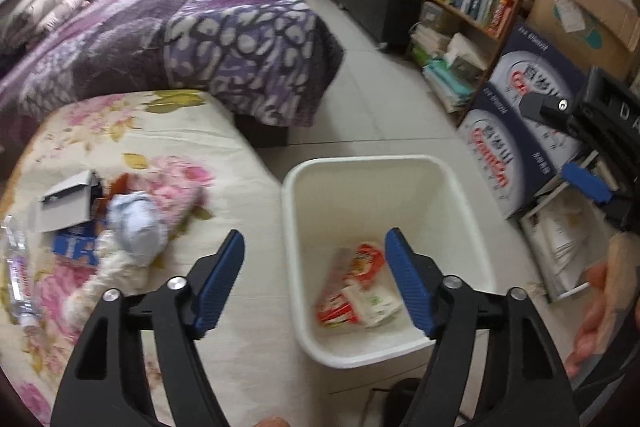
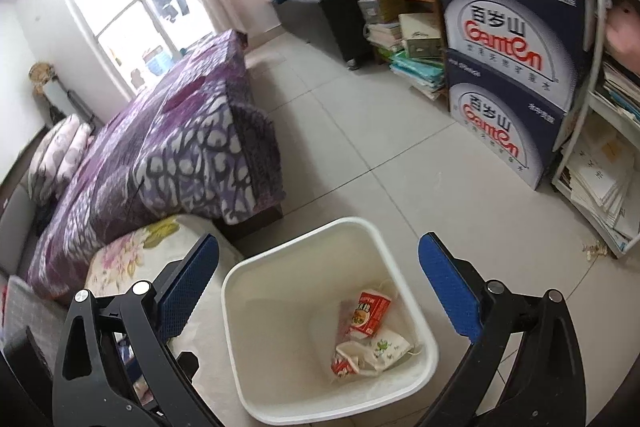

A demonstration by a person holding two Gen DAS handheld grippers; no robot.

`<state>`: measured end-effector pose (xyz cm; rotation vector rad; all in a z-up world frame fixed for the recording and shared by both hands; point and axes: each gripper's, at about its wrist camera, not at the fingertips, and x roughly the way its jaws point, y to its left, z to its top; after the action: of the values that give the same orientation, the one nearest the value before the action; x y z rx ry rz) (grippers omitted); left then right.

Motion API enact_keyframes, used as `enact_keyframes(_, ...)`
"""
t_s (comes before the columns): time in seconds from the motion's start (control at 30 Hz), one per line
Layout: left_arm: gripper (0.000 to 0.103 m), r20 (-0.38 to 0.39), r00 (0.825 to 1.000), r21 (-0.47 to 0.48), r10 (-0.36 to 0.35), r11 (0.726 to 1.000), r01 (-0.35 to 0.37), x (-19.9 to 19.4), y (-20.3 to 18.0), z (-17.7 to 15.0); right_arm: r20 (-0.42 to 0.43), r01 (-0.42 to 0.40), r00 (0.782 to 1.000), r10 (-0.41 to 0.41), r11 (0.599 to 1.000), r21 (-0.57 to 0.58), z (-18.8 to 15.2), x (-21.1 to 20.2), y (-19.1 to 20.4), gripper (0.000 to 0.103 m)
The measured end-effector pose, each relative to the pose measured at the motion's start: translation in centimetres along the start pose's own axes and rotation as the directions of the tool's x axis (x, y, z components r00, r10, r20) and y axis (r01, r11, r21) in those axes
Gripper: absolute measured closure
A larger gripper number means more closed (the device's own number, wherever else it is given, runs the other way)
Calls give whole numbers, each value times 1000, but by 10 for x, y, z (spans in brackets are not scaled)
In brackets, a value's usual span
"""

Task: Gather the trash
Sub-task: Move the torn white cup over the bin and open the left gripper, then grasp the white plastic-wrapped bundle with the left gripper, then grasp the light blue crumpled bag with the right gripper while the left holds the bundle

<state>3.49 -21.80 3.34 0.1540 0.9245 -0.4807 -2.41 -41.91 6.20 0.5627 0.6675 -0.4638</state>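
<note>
Both grippers hang empty, jaws wide apart, over the white plastic bin (image 1: pixel 384 259). Remaining trash, a crumpled pale-blue wad (image 1: pixel 138 223), sits mid-cushion, off the left gripper's (image 1: pixel 314 281) left side, so it's nearer.

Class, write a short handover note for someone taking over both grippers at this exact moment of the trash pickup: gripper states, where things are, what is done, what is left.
Left gripper: open, empty, above the bin's near edge.
Right gripper: open, empty, also over the bin.
White bin: on the tiled floor beside the floral cushion.
Done: a red carton and a crumpled white wrapper lie in the bin.
Left: on the cushion, a grey box, a pale blue wad, a blue packet and a clear bottle at its edge. Other bits in that pile are too blurred to name.
</note>
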Motion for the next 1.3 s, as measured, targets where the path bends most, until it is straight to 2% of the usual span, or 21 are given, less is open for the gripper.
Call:
enact_keyframes(0.13, 22, -29, 996, 29, 90, 996, -89, 2, 25, -11, -55, -15, 998, 11, 998, -67, -10, 14, 26, 7)
enact_keyframes(0.3, 22, -103, 972, 50, 210, 977, -206, 12, 76, -30, -130, -43, 991, 25, 989, -138, -26, 32, 59, 7)
enact_keyframes(0.53, 22, -202, 937, 35, 284, 959, -283, 20, 149, -51, -205, -87, 978, 36, 966, -245, -53, 53, 108, 7)
enact_keyframes(0.67, 22, -248, 928, 41, 278, 960, -277, 26, 175, -60, -250, -121, 967, 47, 949, -290, -67, 64, 131, 7)
enact_keyframes(0.87, 23, -289, 926, 54, 244, 970, -238, 43, 190, -69, -310, -195, 948, 78, 910, -365, -89, 80, 167, 7)
enact_keyframes(0.93, 32, -291, 924, 62, 249, 968, -241, 46, 193, -71, -343, -236, 934, 100, 892, -384, -99, 87, 180, 7)
enact_keyframes(0.97, 45, -295, 924, 59, 245, 969, -238, 47, 195, -72, -352, -248, 930, 105, 887, -390, -102, 89, 183, 7)
enact_keyframes(1.0, 49, -301, 923, 47, 239, 971, -236, 48, 199, -73, -365, -263, 924, 112, 880, -396, -106, 91, 188, 7)
enact_keyframes(1.07, 53, -288, 933, 24, 217, 975, -219, 46, 205, -74, -402, -303, 907, 130, 863, -404, -115, 98, 199, 7)
enact_keyframes(1.13, 55, -280, 934, 22, 222, 974, -224, 43, 208, -74, -429, -330, 893, 136, 845, -420, -126, 103, 211, 7)
enact_keyframes(1.3, 55, -244, 945, -24, 216, 973, -228, 25, 218, -72, -425, -351, 894, 144, 815, -461, -141, 106, 230, 8)
